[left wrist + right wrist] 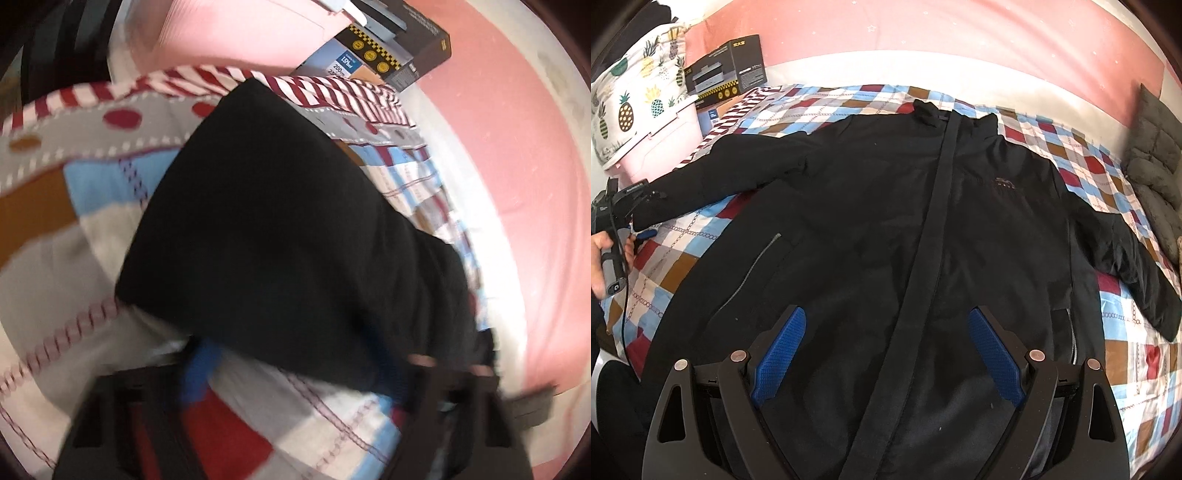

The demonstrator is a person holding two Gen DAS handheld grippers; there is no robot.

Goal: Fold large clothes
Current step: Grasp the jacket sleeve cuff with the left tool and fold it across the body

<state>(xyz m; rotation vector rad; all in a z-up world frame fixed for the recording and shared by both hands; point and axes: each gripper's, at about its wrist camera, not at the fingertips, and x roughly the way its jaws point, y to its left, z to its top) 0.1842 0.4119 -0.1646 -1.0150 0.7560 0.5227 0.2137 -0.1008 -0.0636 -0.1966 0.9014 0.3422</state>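
A large black jacket (pixel 886 221) lies spread front-up on a patchwork quilt (pixel 1071 147), both sleeves stretched out to the sides. My right gripper (pixel 886 343) is open and empty, hovering over the jacket's lower front by the zip strip. My left gripper (pixel 631 225) is at the cuff of the jacket's left-hand sleeve (pixel 701 181). In the blurred left wrist view the sleeve (pixel 277 240) fills the middle and its cuff end lies over the gripper (pixel 306 373). The left fingers are mostly hidden, so whether they are closed on the cuff is not clear.
A dark printed box (pixel 724 70) and a pineapple-print pillow (pixel 631 96) sit at the quilt's far left corner, beside a pink bin (pixel 657 144). A grey padded cushion (pixel 1160 177) lies at the right edge. A pink wall (pixel 960 33) runs behind the bed.
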